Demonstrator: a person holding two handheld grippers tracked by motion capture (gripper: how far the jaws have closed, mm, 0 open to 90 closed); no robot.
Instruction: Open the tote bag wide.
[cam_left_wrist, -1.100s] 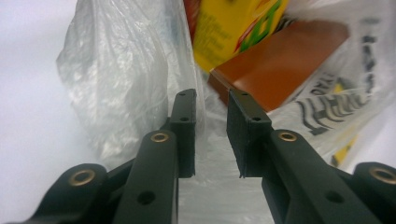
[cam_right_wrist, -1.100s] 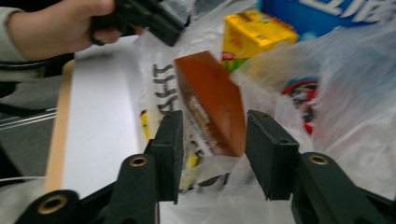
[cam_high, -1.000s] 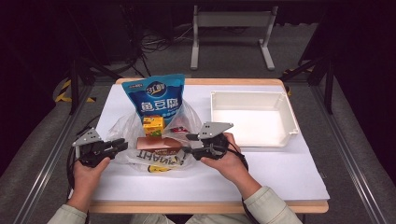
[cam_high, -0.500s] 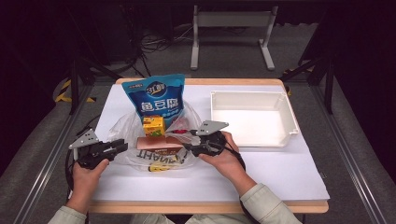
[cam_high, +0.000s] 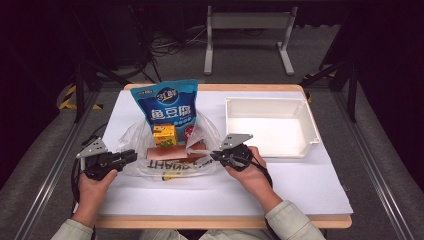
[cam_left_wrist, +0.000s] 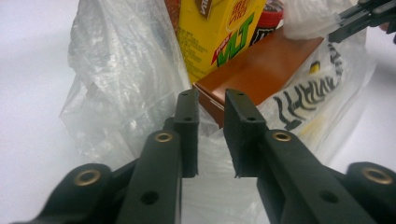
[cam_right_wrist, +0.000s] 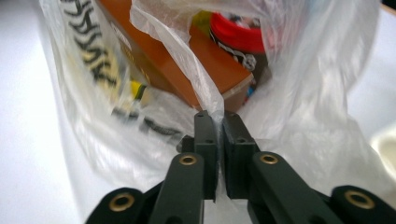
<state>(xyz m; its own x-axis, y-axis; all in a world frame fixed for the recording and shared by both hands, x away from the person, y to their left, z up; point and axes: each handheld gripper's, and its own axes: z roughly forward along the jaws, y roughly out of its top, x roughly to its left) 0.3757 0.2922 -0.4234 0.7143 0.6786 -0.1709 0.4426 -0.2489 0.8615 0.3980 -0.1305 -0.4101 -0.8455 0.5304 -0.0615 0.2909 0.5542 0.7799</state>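
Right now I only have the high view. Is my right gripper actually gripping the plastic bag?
Observer: Yes. In the right gripper view, the right gripper has its jaws shut on a fold of the plastic bag at its torn edge.
Operator: And the left one?
Observer: The left gripper has its jaws apart, with bag film just ahead and nothing pinched that I can see.
Operator: What is it aimed at?
Observer: The corner of the brown box, with the yellow carton behind it.

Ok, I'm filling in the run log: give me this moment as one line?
left gripper: open at plastic bag edge | right gripper: shut on plastic bag | bag holds brown box, yellow carton | white bin: empty
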